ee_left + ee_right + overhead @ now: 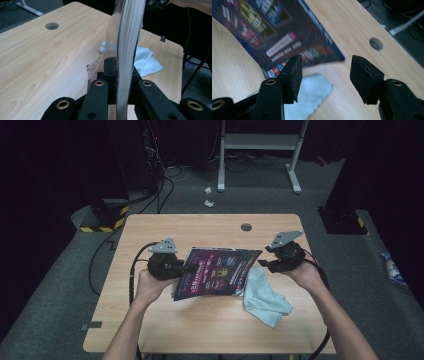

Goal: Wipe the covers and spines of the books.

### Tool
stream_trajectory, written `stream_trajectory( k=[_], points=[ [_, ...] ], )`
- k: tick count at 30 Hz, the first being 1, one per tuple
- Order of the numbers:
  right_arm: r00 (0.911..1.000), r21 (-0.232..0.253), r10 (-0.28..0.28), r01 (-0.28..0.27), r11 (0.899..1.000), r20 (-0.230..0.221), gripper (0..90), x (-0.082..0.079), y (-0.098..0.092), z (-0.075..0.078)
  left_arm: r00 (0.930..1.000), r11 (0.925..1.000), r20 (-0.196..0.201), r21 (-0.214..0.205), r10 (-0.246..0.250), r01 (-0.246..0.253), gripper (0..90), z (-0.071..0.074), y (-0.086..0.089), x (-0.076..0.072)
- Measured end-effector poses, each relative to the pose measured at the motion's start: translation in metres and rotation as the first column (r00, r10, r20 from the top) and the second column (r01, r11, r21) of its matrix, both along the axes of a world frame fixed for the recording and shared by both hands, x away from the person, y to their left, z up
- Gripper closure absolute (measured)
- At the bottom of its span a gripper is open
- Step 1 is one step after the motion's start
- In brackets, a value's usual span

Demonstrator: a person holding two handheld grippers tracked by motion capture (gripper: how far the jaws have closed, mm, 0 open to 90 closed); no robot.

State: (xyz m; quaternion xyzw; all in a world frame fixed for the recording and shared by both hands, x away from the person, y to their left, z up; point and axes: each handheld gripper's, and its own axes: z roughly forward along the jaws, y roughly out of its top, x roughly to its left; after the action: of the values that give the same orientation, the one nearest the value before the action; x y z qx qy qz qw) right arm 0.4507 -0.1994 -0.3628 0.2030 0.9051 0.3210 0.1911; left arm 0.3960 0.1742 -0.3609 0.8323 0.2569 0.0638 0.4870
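Above the desk, left tongs grip the magazine; right tongs hang released, probably next reaching for the cloth.

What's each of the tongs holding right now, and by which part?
The left tongs are shut on the magazine, clamping its left edge. The right tongs are open and hold nothing, above the cloth.
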Motion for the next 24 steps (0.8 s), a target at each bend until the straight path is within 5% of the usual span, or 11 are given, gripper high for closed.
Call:
stream_trajectory(
  k=[5,13,20,24],
  points=[
    [0.9961,-0.066,0.086,-0.087,0.994,-0.022,41.9,0.015,0.026,0.005,0.9999,0.9999,-0.001,-0.008,-0.013,0.013,84.0,0.0,0.0,0.0],
    [0.9847,-0.114,0.136,-0.149,0.982,-0.109,47.1,0.027,0.042,-0.009,0.9996,0.9995,-0.006,-0.011,-0.029,0.029,84.0,0.001,-0.006,0.005],
    [0.9774,-0.15,0.173,-0.191,0.97,-0.121,74.3,0.021,0.04,-0.014,0.9998,0.9999,-0.016,-0.008,-0.011,0.011,83.8,-0.002,-0.002,0.012],
    [0.9783,-0.169,0.186,-0.199,0.965,-0.091,78.6,0.012,0.04,-0.013,0.9992,0.9997,-0.038,-0.017,0.015,-0.015,83.3,-0.005,0.001,0.019]
  ],
)
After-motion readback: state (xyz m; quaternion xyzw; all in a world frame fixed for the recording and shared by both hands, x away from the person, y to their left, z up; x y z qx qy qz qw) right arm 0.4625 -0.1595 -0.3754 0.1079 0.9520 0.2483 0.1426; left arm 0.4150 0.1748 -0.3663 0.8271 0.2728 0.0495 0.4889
